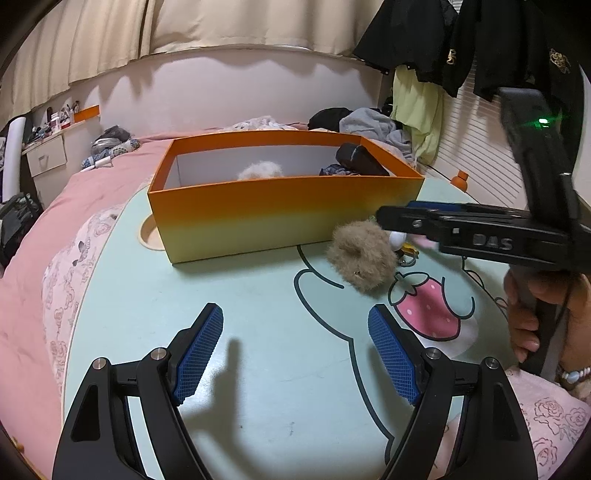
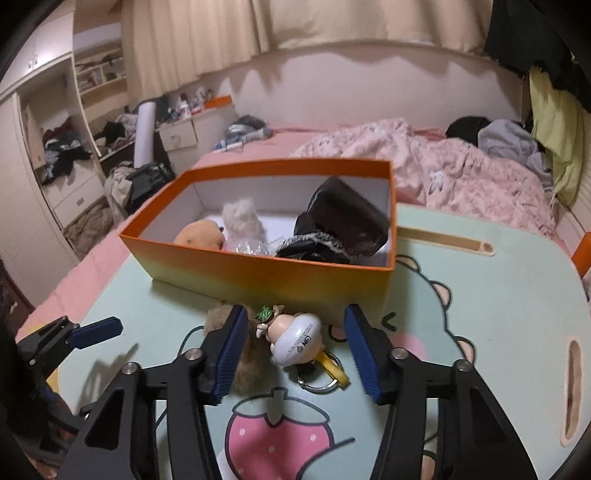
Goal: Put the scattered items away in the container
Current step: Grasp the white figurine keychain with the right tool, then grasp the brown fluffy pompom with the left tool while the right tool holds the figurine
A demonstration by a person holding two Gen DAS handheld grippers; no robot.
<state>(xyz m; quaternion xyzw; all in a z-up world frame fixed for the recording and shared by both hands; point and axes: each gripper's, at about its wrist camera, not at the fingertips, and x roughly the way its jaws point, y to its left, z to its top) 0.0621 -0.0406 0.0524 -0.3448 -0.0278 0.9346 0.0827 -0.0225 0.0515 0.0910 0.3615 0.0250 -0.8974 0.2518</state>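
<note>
Resting on a pink bed [image 2: 480,184], the mint table [image 1: 221,295] sits under both grippers' open, empty jaws.

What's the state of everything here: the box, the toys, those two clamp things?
Orange box: open, no lid, partly filled.
Black pouch: inside the box, leaning on its wall.
White fluffy toy: inside the box.
Figurine keychain: lying on the table, between the right tool's pads, not gripped.
Brown fluffy ball: on the table, outside the box.
Left tool: open, empty.
Right tool: open.

Pink floral duvet [image 2: 480,184], beige curtains [image 2: 295,29], hanging black clothes [image 1: 461,44]
</note>
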